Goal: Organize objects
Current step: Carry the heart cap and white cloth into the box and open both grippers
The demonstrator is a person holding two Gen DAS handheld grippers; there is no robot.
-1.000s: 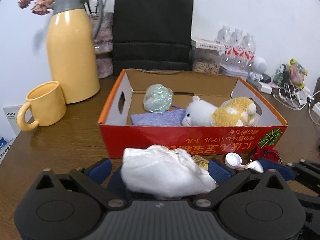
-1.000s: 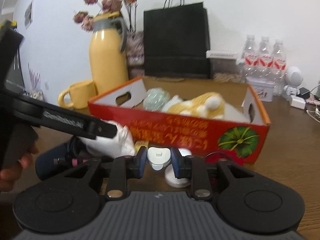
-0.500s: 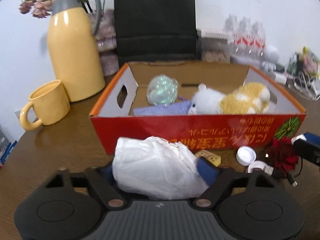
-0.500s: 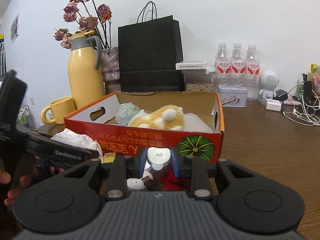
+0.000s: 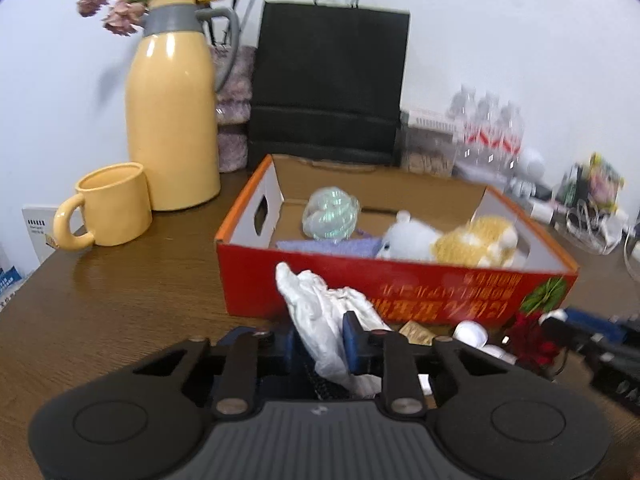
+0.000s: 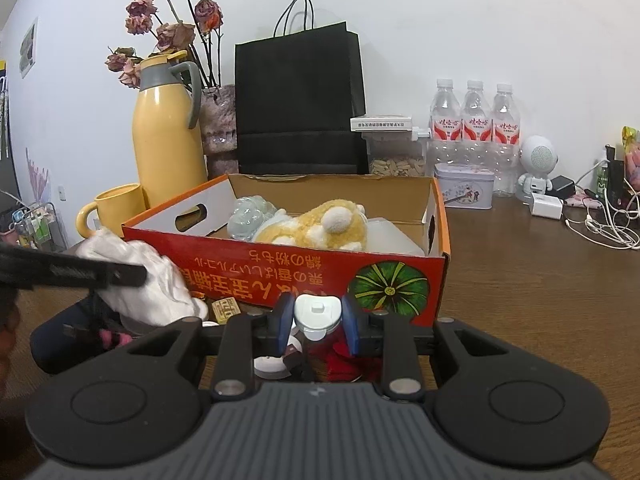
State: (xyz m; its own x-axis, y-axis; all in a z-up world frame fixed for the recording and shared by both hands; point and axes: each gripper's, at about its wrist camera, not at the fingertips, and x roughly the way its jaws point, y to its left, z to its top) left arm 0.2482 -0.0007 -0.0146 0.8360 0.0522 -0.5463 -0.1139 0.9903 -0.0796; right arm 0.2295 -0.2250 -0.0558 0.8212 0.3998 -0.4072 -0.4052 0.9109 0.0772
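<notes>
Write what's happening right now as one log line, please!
left gripper: closing on white bag | right gripper: shut on white cap | box: holds plush toy | step: grasping

place: a lived-in home or small office corner
surface: brown wooden tabletop (image 6: 540, 280) against a plain white wall
left of frame: tall yellow thermos jug (image 6: 168, 136), yellow ceramic mug (image 6: 116, 204), dried pink roses (image 6: 168, 28)
right of frame: three clear plastic water bottles (image 6: 474, 120), white chargers and cables (image 6: 592, 220)
</notes>
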